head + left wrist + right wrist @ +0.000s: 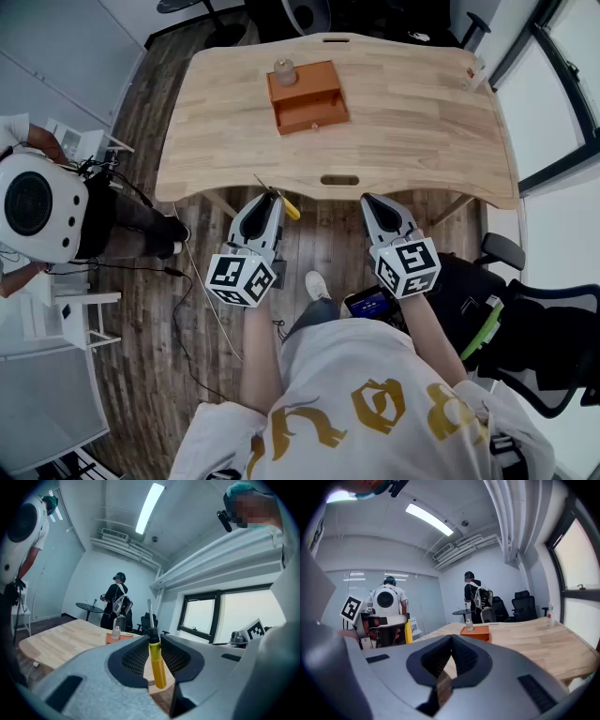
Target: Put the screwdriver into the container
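Bench: pale wood, with the orange container on its far part, well apart from both grippers.
Screwdriver: yellow handle upright between the left jaws, blade up.
Left gripper: jaws clamped on the handle.
Right gripper: jaws pressed together, nothing between them.

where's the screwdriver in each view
Head view: screwdriver low centre, in the left hand-held gripper, just short of the table.
Left gripper view: dead centre, clamped between the jaws.
Right gripper view: its yellow handle, left of centre.
Shared landmark: the orange container on the table.
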### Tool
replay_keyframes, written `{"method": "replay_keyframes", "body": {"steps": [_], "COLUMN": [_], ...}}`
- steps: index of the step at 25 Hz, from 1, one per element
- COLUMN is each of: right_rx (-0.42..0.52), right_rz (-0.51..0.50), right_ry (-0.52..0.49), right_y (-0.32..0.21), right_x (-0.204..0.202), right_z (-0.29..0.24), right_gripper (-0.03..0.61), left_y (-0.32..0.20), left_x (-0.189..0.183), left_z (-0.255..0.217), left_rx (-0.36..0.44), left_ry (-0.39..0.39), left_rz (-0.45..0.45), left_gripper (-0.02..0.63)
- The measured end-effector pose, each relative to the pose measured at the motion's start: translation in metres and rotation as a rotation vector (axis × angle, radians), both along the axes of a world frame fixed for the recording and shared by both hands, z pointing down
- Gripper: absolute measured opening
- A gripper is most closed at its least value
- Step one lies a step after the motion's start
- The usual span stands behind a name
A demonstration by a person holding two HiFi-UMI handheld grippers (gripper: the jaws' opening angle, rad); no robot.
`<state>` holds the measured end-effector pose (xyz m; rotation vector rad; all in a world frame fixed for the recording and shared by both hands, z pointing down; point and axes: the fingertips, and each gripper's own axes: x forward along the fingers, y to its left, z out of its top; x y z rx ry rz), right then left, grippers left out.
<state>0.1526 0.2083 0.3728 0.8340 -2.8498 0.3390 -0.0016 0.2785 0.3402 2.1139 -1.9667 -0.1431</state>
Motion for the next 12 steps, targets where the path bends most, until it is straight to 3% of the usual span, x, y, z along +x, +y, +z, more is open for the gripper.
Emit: {"method": "replay_keyframes", "body": {"steps": [12], "right_rx": [-0.008], "right_rz": [-0.016], "right_ry": [-0.009], "right_y": [0.02], "right_x": [0.007], "right_z": [-0.003], "right_gripper": [0.009], "left_y": [0.022], "left_x": [0.028], "left_z": [0.001], "left_rx": [-0.028], "left_ry": [-0.02], "left_rz": [0.031], "left_gripper": [0.08]}}
